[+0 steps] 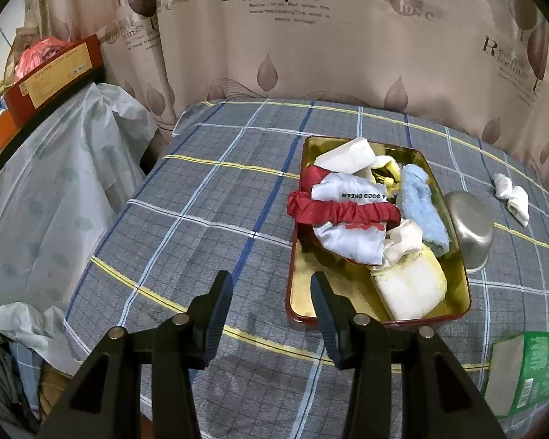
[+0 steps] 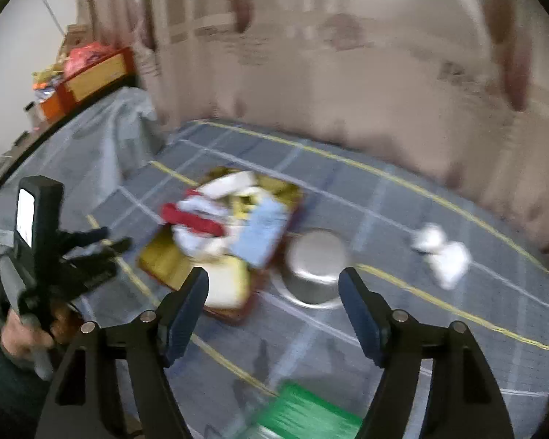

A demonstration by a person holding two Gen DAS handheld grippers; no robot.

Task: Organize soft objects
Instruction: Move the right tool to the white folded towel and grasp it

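A gold tray with a red rim (image 1: pixel 300 292) (image 2: pixel 157 259) sits on the plaid table and holds several soft things: a red scrunchie (image 1: pixel 344 212), white cloth with print (image 1: pixel 351 192), a blue towel (image 1: pixel 422 212) (image 2: pixel 263 234), a yellow-edged white pad (image 1: pixel 410 285) and a white block (image 1: pixel 347 155). A white rolled cloth (image 1: pixel 512 199) (image 2: pixel 443 252) lies loose on the table to the right. My left gripper (image 1: pixel 272 281) is open and empty, just left of the tray's near corner. My right gripper (image 2: pixel 274 278) is open and empty above the table; its view is blurred.
A metal bowl (image 1: pixel 468 230) (image 2: pixel 316 270) lies upturned right of the tray. A green packet (image 1: pixel 527 369) (image 2: pixel 307 413) lies at the near right. A plastic-covered heap (image 1: pixel 55 190) and red box (image 1: pixel 55 73) stand left. A curtain (image 1: pixel 311 36) hangs behind.
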